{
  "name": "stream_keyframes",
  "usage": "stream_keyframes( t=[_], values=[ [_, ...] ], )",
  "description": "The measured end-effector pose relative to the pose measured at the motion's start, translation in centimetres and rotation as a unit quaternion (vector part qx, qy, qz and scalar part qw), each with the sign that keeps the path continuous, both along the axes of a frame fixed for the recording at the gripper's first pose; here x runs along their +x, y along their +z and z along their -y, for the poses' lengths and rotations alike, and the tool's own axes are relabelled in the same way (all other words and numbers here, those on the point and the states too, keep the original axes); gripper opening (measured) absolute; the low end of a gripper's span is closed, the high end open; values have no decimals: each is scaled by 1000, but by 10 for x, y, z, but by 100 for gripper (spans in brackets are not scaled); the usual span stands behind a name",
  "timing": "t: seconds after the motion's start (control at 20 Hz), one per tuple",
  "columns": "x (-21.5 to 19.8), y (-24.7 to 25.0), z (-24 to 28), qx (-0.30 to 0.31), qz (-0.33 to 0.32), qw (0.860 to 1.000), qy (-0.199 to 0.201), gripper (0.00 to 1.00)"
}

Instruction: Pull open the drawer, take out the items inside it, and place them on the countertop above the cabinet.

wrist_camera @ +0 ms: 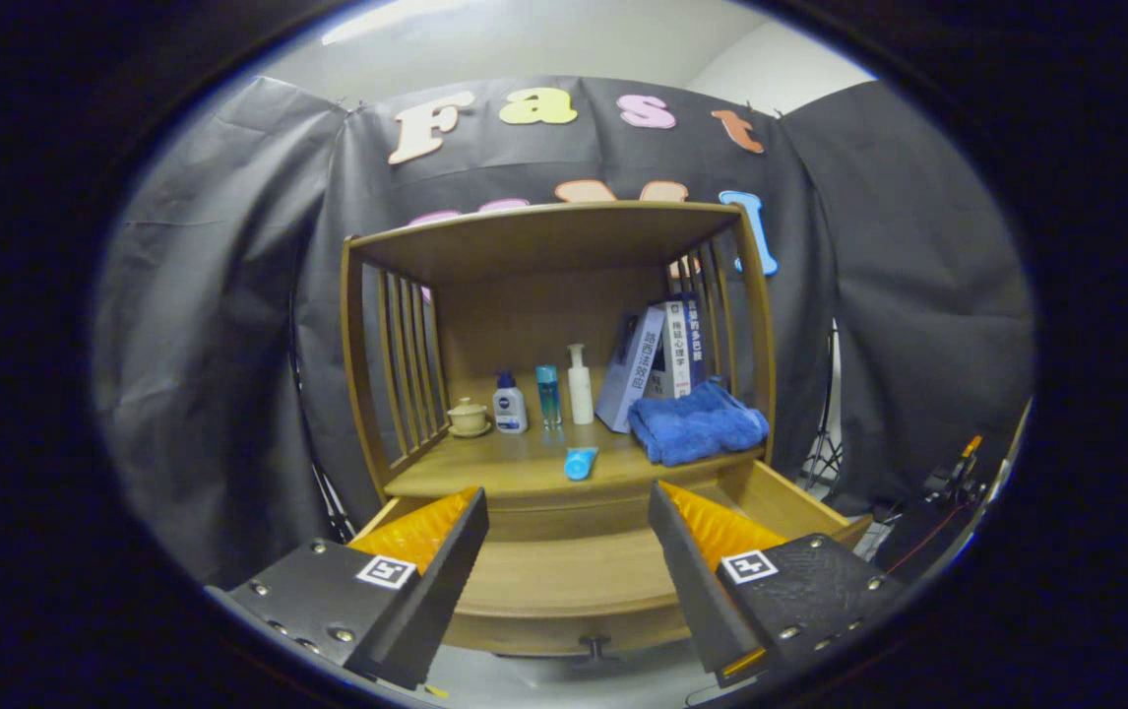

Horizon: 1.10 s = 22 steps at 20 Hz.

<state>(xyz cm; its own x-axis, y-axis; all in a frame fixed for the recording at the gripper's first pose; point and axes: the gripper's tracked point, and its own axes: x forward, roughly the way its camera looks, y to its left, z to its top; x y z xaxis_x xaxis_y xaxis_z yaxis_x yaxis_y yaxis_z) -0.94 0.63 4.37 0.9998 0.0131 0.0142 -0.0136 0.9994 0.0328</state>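
Note:
A wooden cabinet (357,354) with slatted sides stands ahead. Its drawer (574,581) is pulled out towards me, and the part of its wooden floor that shows between my fingers is bare. On the countertop (515,463) above it lie a small blue tube (580,462) near the front edge and a folded blue towel (697,423) to the right. My gripper (567,517) is open and hovers over the drawer with nothing between its fingers (426,581). The drawer's knob (595,646) shows below its front panel.
At the back of the countertop stand a small lidded cup (469,417), a white-and-blue bottle (509,404), a slim blue bottle (548,395), a white pump bottle (580,384) and several leaning books (658,359). A tripod and cables (948,483) sit to the right.

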Motion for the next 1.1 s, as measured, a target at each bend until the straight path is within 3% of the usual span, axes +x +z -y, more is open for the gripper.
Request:
stream_keyframes(
  t=[0.15, 0.5, 1.1],
  values=[
    [-15, -28, 17, -16, -1, 1000, -11, 97],
    [-34, -75, 25, -37, -1, 999, 3, 98],
    [-6, -143, 30, -17, -43, 999, 7, 98]
  ],
)
